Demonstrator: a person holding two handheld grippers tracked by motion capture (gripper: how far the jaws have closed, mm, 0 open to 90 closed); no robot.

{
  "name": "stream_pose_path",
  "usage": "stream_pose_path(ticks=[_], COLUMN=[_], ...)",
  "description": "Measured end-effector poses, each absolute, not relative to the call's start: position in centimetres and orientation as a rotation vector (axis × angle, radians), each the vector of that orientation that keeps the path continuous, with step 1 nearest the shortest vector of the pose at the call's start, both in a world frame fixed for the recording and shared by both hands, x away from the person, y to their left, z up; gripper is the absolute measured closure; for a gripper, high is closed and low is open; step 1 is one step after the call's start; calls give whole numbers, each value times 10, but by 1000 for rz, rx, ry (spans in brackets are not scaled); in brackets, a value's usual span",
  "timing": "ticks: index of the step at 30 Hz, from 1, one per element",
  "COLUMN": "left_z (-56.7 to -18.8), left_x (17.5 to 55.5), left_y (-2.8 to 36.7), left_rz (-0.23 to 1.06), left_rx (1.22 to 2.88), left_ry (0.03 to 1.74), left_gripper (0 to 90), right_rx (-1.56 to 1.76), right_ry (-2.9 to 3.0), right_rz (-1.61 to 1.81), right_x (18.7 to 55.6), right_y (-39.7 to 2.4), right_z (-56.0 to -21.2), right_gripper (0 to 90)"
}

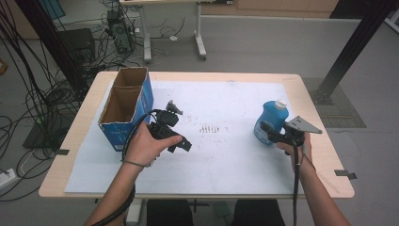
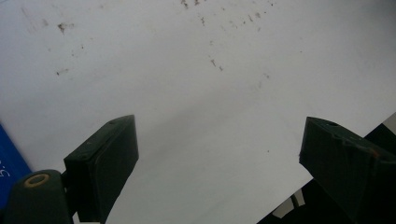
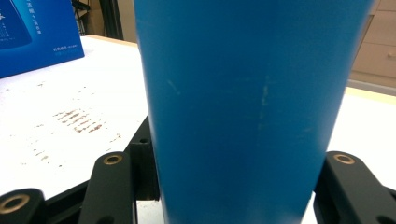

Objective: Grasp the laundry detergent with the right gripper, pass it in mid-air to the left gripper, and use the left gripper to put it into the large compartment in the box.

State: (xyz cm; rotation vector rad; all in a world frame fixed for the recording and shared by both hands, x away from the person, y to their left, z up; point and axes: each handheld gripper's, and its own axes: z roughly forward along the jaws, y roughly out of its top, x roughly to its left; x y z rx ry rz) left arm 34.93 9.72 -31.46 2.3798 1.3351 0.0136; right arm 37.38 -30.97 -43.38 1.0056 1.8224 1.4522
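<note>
A blue bottle with a white cap stands upright at the right side of the white sheet. My right gripper is shut on its lower body, one jaw on each side. In the right gripper view the bottle rises between the jaws of the right gripper, which press its sides. My left gripper is held over the sheet left of centre, beside the box. In the left gripper view the left gripper is open, with bare sheet between its jaws.
An open blue cardboard box with two compartments stands at the left of the table; it also shows as the box and the box. Brown smudges mark the sheet's middle. Cables, a desk and black posts stand behind the table.
</note>
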Motion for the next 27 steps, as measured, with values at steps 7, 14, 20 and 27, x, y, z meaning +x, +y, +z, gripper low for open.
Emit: stream_pose_path(ticks=[7,14,20,27], left_z=[-303,-289,-273,-251], left_x=[352,353,353,357], left_y=[97,97,94,90], left_rz=[30,34,39,55], left_rx=[2414,2448,2498,2550], left_ry=[1290,1219,1121,1019], left_gripper=[116,114,113,113], right_rx=[1000,986,969,947], right_ry=[1837,1871,1911,1965], right_rz=[1447,1456,1475,1506], right_x=[373,368,362,358], right_y=[-309,-306,-301,-298], right_z=[-432,-427,-419,-408], right_gripper=[452,453,452,452])
